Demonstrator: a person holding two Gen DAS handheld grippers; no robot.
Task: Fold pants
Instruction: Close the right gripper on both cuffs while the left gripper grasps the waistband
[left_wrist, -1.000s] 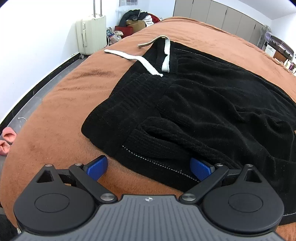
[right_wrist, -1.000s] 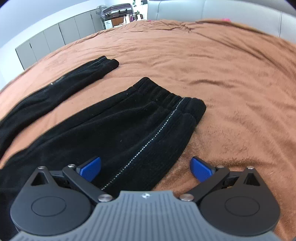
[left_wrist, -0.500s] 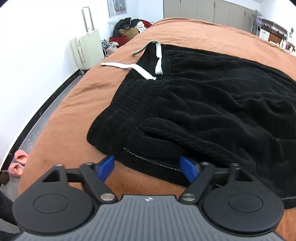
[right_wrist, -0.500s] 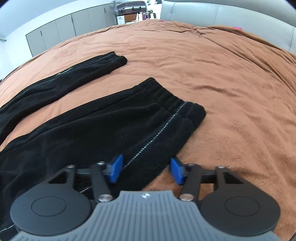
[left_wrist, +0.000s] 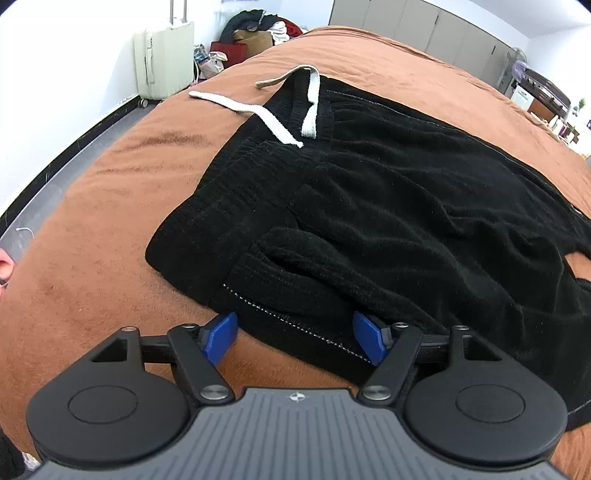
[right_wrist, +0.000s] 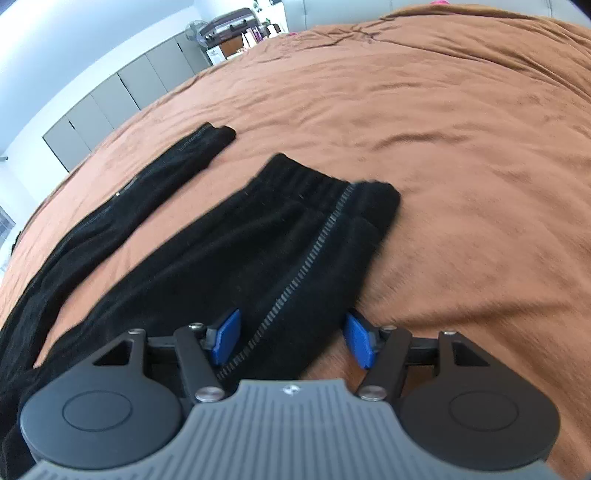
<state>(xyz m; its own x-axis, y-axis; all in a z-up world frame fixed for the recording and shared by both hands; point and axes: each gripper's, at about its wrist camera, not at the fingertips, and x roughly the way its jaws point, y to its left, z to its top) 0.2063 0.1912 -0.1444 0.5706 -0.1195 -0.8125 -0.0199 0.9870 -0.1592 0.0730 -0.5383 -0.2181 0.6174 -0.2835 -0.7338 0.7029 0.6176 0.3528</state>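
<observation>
Black pants (left_wrist: 406, 206) lie flat on the brown bed cover (left_wrist: 110, 221), with a white drawstring (left_wrist: 273, 122) trailing from the waistband. My left gripper (left_wrist: 295, 338) hangs over the near waistband corner. Its jaws are opening, and the stitched fabric edge lies between the blue pads without being pinched. In the right wrist view the near leg's cuff (right_wrist: 325, 206) and the far leg (right_wrist: 155, 177) stretch away. My right gripper (right_wrist: 291, 339) straddles the near leg. Its jaws are opening too, with the seam between the pads and no grip on it.
The bed's left edge drops to a grey floor (left_wrist: 55, 158). A pale suitcase (left_wrist: 164, 59) and a heap of clothes and bags (left_wrist: 258, 33) stand by the wall. Grey cabinets (right_wrist: 110, 110) line the far side. Bare brown cover (right_wrist: 461, 147) spreads right of the cuff.
Both grippers' jaws stand narrower than a second ago, the right slightly wider than half a second ago. The right wrist view has tilted. Both stay at the pants' near edge.
</observation>
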